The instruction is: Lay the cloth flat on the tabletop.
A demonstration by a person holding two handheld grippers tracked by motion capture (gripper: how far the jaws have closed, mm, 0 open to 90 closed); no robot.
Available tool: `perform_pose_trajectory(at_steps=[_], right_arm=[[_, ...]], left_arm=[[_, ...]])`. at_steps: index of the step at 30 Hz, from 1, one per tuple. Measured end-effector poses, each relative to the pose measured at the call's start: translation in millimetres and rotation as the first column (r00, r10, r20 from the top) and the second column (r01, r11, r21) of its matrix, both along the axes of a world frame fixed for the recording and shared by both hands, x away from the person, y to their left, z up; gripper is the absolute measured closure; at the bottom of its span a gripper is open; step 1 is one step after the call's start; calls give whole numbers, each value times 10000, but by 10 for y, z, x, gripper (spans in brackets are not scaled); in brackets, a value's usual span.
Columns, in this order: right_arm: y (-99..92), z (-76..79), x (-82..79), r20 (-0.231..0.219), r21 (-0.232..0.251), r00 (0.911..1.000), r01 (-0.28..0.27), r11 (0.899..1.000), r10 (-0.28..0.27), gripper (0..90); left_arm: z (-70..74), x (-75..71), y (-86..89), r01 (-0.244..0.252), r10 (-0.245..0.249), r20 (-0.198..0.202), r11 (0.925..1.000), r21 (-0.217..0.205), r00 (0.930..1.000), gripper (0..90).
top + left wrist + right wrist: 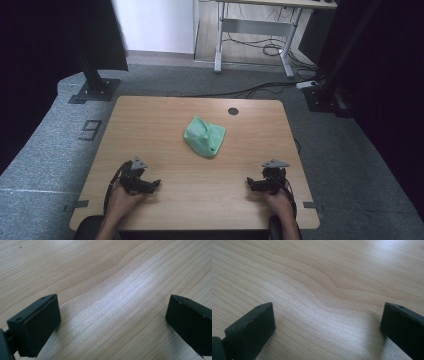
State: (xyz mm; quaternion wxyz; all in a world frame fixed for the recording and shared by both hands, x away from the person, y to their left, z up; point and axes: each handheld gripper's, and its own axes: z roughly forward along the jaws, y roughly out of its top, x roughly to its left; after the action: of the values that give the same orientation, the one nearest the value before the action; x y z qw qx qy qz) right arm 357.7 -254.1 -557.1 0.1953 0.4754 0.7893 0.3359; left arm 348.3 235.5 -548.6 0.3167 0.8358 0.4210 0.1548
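High view: green cloth [205, 136] bunched mid-table [150, 120], nothing around it; cable hole [233, 111] near far edge. Left gripper [152, 184], right gripper [250, 183] near front corners, jaws apart, empty.

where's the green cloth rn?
High view: the green cloth lies bunched mid-table, just nearer than the round cable hole, ahead of and apart from both grippers.

Cloth [205, 136]: mint green, plain, no print. Worktop [165, 120]: light wood with wavy grain, one dark round spot beyond the cloth. Left tool [150, 185] and right tool [255, 184]: black, each with a grey plate on top. Floor [45, 150]: grey.
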Motion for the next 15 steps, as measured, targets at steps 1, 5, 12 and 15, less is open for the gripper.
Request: perform_pose_trajectory(at_steps=[1, 5, 12, 15], right_arm=[[0, 0, 0, -2, 1, 10000, -2, 10000, 2, 0], [0, 0, 0, 1, -3, 10000, -5, 10000, 5, 0], [1, 0, 5, 14, -7, 10000, -42, 10000, 42, 0], [1, 0, 5, 14, -11, 10000, -44, 10000, 44, 0]], left_arm=[[0, 0, -2, -15, 15, 1, 10000, -5, 10000, 0], [0, -2, -9, -83, 83, -1, 10000, 6, 10000, 0], [0, -9, -45, -316, 316, -4, 9995, -6, 9995, 0], [0, -15, -66, -451, 451, -13, 9990, 0, 9990, 0]])
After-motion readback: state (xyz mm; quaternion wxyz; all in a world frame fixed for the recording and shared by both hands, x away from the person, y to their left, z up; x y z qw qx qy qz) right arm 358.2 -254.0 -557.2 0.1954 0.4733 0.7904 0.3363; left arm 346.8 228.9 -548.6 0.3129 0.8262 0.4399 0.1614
